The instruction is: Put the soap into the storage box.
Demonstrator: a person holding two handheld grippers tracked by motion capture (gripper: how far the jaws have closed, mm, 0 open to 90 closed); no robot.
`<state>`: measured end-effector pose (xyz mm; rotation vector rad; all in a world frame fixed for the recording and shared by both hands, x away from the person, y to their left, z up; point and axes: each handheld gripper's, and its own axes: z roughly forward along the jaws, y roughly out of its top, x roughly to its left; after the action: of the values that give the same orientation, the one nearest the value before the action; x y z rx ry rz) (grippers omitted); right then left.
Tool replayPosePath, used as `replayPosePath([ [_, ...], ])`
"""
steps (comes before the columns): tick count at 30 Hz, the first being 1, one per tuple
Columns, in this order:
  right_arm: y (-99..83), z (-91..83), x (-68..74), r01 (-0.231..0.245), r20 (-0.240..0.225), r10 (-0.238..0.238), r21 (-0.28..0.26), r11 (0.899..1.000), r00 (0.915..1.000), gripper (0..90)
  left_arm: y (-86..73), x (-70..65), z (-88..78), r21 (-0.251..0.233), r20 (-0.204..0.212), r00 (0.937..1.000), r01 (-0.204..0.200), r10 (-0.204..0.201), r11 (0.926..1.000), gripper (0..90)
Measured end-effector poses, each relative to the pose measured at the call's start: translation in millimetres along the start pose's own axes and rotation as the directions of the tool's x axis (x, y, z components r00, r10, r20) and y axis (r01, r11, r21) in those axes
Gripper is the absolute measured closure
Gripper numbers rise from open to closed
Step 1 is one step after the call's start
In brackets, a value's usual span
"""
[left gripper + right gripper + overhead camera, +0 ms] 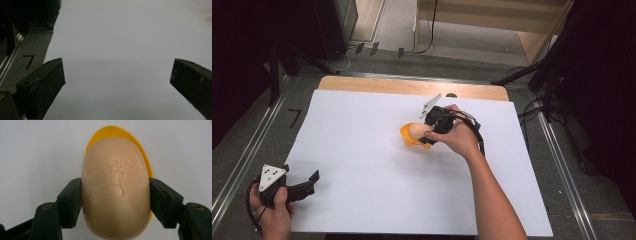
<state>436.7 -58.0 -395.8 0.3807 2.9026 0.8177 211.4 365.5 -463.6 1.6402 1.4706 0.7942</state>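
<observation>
A beige oval bar of soap (115,187) with a flower stamped on its top sits between the two black jaws of my right gripper (115,200), which is shut on its sides. Directly under the soap lies a yellow dish (112,132), its rim showing past the far end. From above, the soap (415,131) and the yellow dish (408,137) sit near the middle of the white sheet (362,150), with my right gripper (432,131) over them. My left gripper (312,181) rests open at the sheet's near left corner; its jaws stand wide apart over bare paper (117,75).
The white sheet covers a wooden tabletop (412,86) framed by grey carpet and metal rails (242,160). A black mark (29,61) is on the carpet to the left. Dark stands and cables (532,75) lie beyond the far edge.
</observation>
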Motion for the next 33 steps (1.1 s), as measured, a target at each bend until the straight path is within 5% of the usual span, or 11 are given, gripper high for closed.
replayPosePath([
  [11, -0.8, 7.6, -4.2, -0.032, -0.026, 0.033, 0.04, 0.999, 0.9991, 33.3, 0.1, -0.1, 0.0, 0.002, -0.002, 1.0, -0.002, 0.002, 1.0, 0.1],
  [19, 0.9, -2.7, -5.8, -0.07, -0.023, 0.069, -0.032, 0.997, 0.9973, 24.7, 0.1, 0.0, 0.1, 0.002, -0.001, 1.0, -0.002, 0.002, 1.0, 0.1],
  [27, -4.8, -13.8, -0.9, -0.097, 0.018, 0.098, -0.043, 0.994, 0.995, 17.2, 0.1, 0.2, -0.1, 0.003, 0.0, 1.0, -0.002, 0.002, 1.0, 0.0],
  [33, -18.7, -25.6, 2.4, -0.209, 0.032, 0.213, -0.097, 0.973, 0.9766, 21.0, 0.1, 0.3, 0.0, 0.002, 0.001, 1.0, -0.002, 0.002, 1.0, 0.1],
])
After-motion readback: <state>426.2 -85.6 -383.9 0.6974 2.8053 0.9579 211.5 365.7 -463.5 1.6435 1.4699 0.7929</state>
